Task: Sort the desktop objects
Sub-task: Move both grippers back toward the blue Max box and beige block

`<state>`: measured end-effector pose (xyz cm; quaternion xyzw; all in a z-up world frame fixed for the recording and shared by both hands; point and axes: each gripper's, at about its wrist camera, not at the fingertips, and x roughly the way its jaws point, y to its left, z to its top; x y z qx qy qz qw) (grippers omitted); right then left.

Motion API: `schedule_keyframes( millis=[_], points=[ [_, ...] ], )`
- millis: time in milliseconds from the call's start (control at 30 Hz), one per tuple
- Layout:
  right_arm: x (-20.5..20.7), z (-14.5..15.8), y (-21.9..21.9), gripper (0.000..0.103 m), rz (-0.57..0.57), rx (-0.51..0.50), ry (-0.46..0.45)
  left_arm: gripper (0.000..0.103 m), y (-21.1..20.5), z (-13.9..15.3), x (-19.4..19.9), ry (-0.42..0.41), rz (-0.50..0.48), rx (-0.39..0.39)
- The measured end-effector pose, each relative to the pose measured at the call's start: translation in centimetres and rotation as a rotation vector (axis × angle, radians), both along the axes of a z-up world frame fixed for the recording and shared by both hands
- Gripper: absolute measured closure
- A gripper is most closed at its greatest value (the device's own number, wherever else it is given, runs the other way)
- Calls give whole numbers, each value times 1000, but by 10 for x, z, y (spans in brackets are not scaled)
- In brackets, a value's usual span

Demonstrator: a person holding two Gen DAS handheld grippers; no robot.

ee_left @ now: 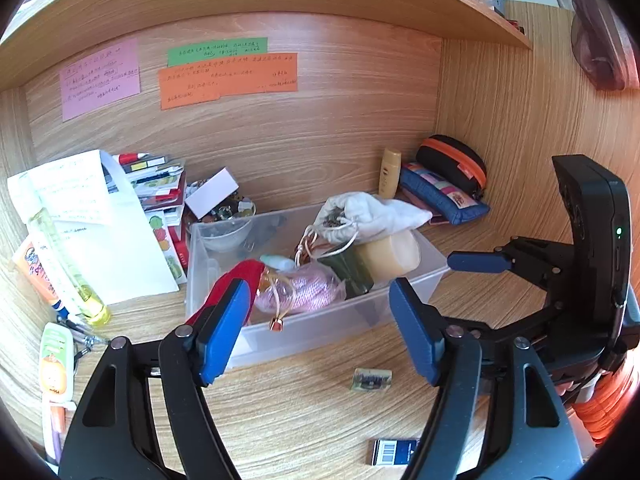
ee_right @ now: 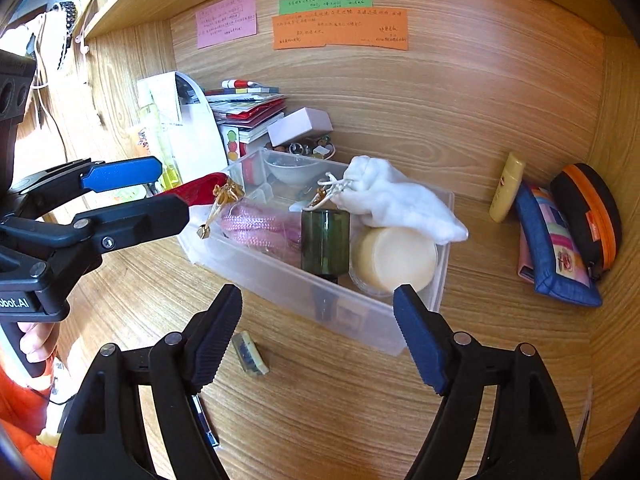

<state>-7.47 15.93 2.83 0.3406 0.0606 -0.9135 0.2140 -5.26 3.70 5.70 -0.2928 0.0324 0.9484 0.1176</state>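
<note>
Eraser (ee_right: 251, 353) lies on the desk just before the clear bin (ee_left: 320, 320); both your grippers, left gripper (ee_left: 316, 328) and right gripper (ee_right: 316, 334), are spread and empty. Lower the right one squarely over it.

The wooden desk (ee_right: 360, 400) bears a clear bin (ee_right: 360, 320), small eraser (ee_right: 251, 354), blue pouch (ee_right: 556, 248) and yellow bottle (ee_right: 507, 192).

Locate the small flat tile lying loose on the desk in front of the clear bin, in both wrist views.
Left wrist: the tile lies low, right of centre, between the jaws.
Right wrist: the tile lies low, left of centre, by the left jaw.
Shared landmark: the clear bin just behind it.
</note>
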Motion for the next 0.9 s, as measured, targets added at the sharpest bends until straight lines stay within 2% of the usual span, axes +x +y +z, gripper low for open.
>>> schedule_keyframes(
  millis=[100,533,733,900],
  points=[
    [5,-3,2,27,-10,3,-5,24,-4,-6,7,-16,4,0],
    [16,-22,11,27,-42,21,-72,23,-13,-57,27,-174,4,-23],
    [18,-32,15,27,-53,47,-100,23,-10,-86,37,-269,-3,-5],
    [20,-39,20,27,-64,61,-120,23,-7,-102,50,-337,-27,38]
  ],
)
